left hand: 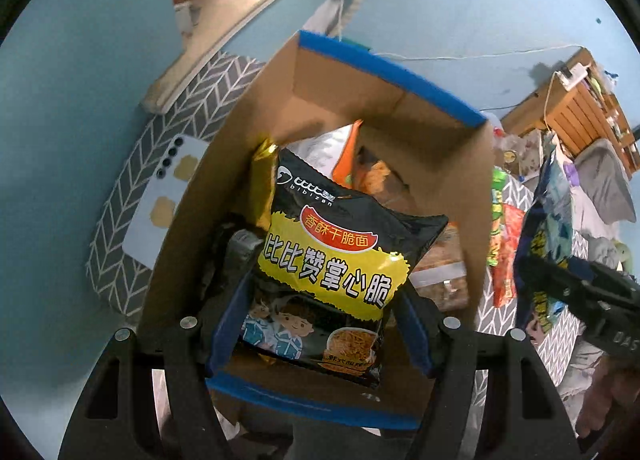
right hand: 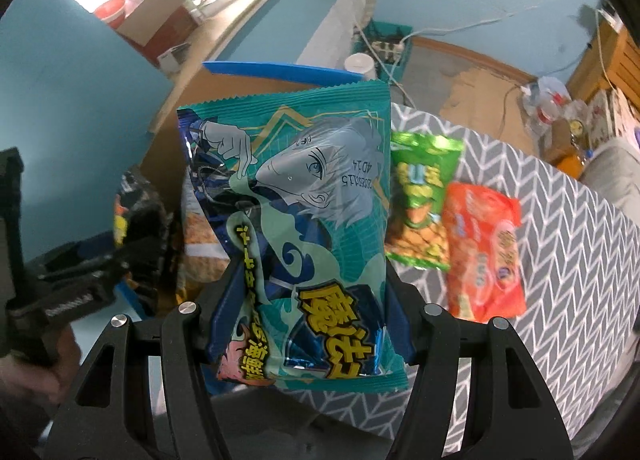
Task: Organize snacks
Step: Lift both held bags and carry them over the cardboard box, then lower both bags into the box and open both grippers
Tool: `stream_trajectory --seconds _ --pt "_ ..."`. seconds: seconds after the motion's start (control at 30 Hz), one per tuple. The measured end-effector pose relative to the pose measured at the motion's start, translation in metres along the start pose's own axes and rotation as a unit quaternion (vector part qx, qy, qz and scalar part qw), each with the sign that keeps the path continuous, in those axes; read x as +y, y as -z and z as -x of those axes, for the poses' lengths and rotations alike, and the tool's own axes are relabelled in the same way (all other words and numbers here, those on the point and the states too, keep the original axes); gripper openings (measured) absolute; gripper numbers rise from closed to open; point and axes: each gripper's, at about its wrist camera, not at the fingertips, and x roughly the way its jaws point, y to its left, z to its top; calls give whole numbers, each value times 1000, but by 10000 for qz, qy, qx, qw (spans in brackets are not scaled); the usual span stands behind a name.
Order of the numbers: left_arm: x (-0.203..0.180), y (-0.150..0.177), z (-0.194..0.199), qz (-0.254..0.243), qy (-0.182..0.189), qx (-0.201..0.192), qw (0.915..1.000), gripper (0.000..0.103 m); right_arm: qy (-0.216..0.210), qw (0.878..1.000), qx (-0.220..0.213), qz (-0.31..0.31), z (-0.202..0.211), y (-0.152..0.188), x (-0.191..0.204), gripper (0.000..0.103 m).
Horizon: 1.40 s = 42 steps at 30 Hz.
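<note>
My left gripper (left hand: 320, 324) is shut on a black and yellow noodle snack packet (left hand: 332, 260) and holds it over the open cardboard box (left hand: 400, 108) with blue-taped edges. Inside the box lie a gold packet (left hand: 262, 184), an orange packet (left hand: 348, 156) and other snacks. My right gripper (right hand: 312, 320) is shut on a teal anime-print snack packet (right hand: 304, 220), held upright beside the box (right hand: 280, 70); it also shows in the left wrist view (left hand: 548, 220). A green snack packet (right hand: 424, 200) and a red-orange packet (right hand: 484, 252) lie on the table.
The table has a grey chevron cloth (right hand: 560, 260). A white phone (left hand: 164, 200) lies left of the box. A wooden shelf (left hand: 580, 112) with clutter stands at the right. A wooden counter (left hand: 224, 20) runs along the blue wall behind.
</note>
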Motion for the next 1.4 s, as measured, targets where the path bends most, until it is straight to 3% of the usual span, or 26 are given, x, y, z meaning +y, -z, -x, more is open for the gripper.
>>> stream_trajectory --seconds 0.1,0.83,1.1,1.17,1.4 --pt "7 -1 -7 85 -19 132 9999 71 -47 9999 34 94 -4 -8 9 63" --pt "28 -16 7 204 143 -45 9997 75 -88 9972 400 621 -52 -62 59 63" --pt "26 -21 12 151 209 -61 9996 75 166 9968 439 642 -63 -73 62 65" --pt "26 -22 13 143 220 -67 9996 75 200 9968 434 647 -62 -75 61 73" --pt "18 -26 17 181 304 -69 9994 75 249 9978 298 531 -49 -75 53 73"
